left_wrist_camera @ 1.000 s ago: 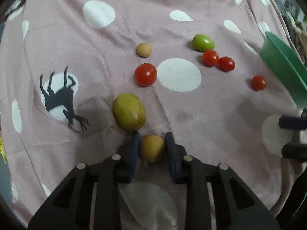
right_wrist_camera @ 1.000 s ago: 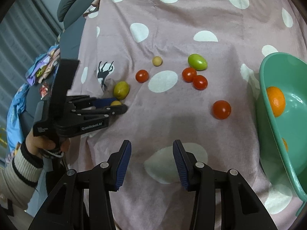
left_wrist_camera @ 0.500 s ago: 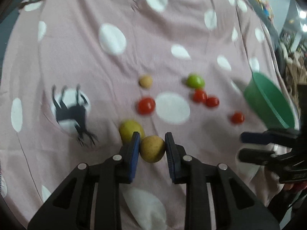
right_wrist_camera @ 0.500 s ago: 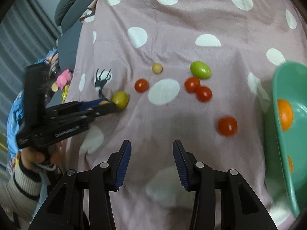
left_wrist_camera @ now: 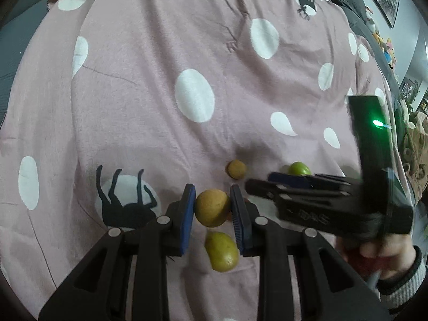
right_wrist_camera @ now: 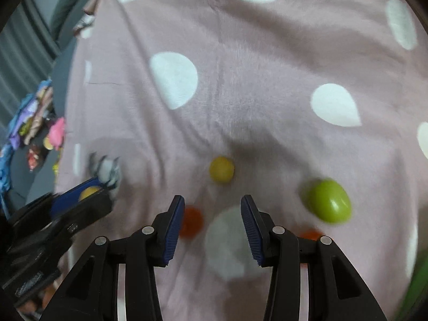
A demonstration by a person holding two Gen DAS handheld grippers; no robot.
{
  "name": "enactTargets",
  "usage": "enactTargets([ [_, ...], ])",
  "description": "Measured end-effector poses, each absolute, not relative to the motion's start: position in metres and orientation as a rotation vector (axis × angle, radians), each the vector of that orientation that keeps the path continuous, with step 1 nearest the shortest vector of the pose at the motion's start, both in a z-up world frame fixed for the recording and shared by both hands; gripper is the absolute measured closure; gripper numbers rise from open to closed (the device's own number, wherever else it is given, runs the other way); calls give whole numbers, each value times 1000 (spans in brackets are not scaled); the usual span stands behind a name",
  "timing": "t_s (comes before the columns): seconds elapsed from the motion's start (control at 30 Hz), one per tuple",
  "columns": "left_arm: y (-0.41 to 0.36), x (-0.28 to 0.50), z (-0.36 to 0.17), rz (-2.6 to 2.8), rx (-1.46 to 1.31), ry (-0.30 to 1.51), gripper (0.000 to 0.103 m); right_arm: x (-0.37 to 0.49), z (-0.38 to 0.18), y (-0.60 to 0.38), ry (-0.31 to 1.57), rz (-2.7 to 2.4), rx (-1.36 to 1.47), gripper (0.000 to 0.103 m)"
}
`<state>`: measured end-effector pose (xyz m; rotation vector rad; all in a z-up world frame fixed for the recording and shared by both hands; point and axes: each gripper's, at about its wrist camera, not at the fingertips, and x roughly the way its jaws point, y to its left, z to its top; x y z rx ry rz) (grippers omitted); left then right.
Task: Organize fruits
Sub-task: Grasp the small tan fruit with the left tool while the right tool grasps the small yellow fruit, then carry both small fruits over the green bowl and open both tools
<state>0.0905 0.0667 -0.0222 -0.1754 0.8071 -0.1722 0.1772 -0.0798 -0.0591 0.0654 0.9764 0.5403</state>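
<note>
- fruit (left_wrist_camera: 212,207), round and tan, sits clamped between the left gripper (left_wrist_camera: 212,210) pads, lifted above the blanket (left_wrist_camera: 165,53) near its left edge.
- judged light and firm with a rough skin, so it should hold well; the pads press its widest part, a sound grip.
- right gripper (right_wrist_camera: 212,223) has its fingers apart and empty, over the blanket's middle, near a yellow fruit (right_wrist_camera: 221,169) and green fruit (right_wrist_camera: 329,200).
- container: none clearly shows now, so its contents cannot be told.
</note>
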Motion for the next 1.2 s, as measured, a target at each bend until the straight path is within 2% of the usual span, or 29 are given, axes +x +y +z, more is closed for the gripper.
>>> enactTargets([
  [0.27,68,109,-33,-157,-178,827,77,200,-75,-53,953,482,-22,59],
  [0.33,69,109,-32,-160,-185,827,77,199,-79,-46,941,474,-68,73],
  [0.37,68,108,-32,-159,-185,826,77,196,-79,-44,926,466,-100,75],
  [0.57,67,98,-24,-149,-170,821,77,173,-68,-50,916,464,-103,75],
  [0.93,33,55,-5,-204,-115,819,77,77,-4,-108,815,510,7,75],
  [1.2,-8,26,0,-287,-86,829,77,40,5,-162,753,454,93,75],
])
